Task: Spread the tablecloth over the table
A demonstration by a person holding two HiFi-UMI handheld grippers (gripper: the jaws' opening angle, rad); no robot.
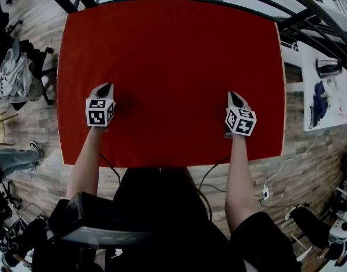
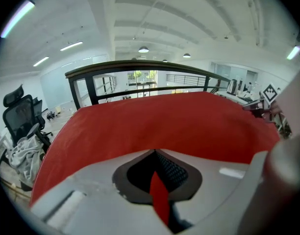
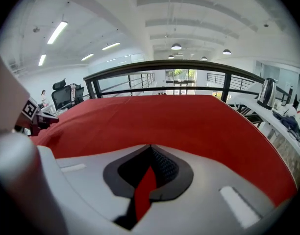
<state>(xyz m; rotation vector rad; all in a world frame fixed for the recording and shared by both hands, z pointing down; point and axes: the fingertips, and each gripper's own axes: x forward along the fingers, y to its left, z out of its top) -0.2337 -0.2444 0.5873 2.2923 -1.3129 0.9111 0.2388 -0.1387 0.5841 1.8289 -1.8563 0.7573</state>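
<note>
At the left, our left claw (image 1: 107, 86) is closed, tip angled down at the flat red fabric tablecloth (image 1: 173, 55), and we see only a red sliver through the slit behind its tips. The tablecloth lies spread over the whole bench, hiding its top. At the right, well apart, our right claw (image 1: 232, 94) is closed too, angled down over the cloth's near half.

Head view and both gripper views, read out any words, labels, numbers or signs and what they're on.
No readable text anywhere.
Left claw, its cube: black-and-white square markers, no letters.
Right claw, its cube: the same.
Tablecloth: plain red, no print.
</note>
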